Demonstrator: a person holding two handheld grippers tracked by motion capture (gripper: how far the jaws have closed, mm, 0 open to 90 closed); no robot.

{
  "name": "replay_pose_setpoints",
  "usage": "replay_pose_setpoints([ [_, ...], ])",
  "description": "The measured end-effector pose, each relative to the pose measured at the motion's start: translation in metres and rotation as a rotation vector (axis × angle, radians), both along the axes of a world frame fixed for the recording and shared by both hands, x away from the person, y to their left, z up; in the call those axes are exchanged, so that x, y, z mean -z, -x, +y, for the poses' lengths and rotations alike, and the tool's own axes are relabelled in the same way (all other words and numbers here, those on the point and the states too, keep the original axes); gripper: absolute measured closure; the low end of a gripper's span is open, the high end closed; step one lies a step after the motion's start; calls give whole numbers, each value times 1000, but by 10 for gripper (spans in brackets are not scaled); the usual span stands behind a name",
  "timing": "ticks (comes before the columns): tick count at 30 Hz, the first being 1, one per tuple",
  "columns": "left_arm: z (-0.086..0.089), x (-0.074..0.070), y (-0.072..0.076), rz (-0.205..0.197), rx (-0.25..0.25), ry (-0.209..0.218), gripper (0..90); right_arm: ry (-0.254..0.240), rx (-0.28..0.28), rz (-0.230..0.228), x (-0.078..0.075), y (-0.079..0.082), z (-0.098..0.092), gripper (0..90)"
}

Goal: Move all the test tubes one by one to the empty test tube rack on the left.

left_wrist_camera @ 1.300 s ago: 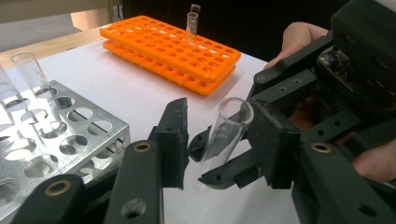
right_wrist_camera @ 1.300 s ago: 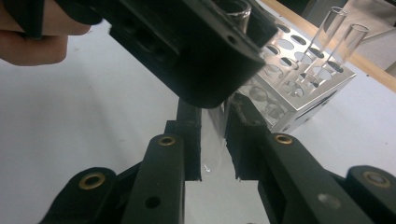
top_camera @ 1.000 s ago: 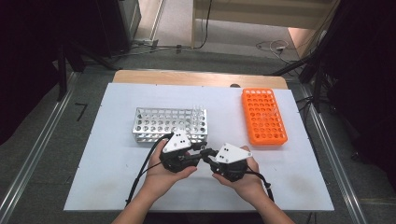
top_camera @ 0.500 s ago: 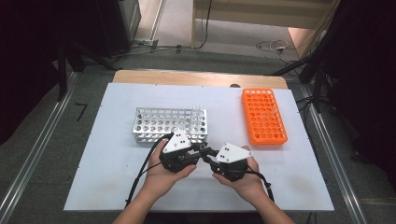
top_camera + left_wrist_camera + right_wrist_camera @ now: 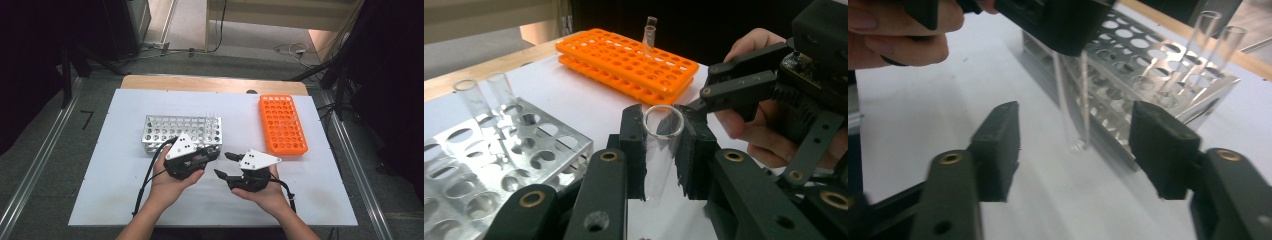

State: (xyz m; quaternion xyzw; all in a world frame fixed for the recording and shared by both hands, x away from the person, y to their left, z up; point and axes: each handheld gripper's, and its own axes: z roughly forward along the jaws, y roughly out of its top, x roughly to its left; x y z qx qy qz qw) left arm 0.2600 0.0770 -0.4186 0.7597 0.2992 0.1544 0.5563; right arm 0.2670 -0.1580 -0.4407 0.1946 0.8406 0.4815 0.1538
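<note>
My left gripper (image 5: 214,152) is shut on a clear glass test tube (image 5: 661,150), held upright just below its rim between the pads (image 5: 634,145). The tube's lower end (image 5: 1075,105) hangs just above the white table. My right gripper (image 5: 222,165) faces it from the right. Its jaws have just been opening and now stand wide apart, with the tube in line with the gap and neither pad (image 5: 998,145) touching it. A silver metal rack (image 5: 175,131) with two tubes (image 5: 212,118) at its far right end stands behind the left gripper. An orange rack (image 5: 282,124) lies to the right.
The orange rack (image 5: 624,55) holds two upright tubes (image 5: 649,35). The metal rack (image 5: 1158,70) sits close behind the held tube. All of it stands on a white tabletop (image 5: 120,165) with a wooden strip (image 5: 210,83) at the far edge.
The right gripper's jaws, close together against the left gripper's tip before, now stand wide apart. The left gripper and both hands have stayed where they were.
</note>
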Motion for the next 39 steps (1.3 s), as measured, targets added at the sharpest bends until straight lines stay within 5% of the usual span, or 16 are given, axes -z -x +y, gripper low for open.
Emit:
replay_pose_setpoints([
  [18,27,-16,-22,-16,-70,-7,759,-78,132,43,-2,-24,-50,8],
  [39,39,-32,-69,-32,-150,-23,760,-129,193,48,0,-40,-89,0],
])
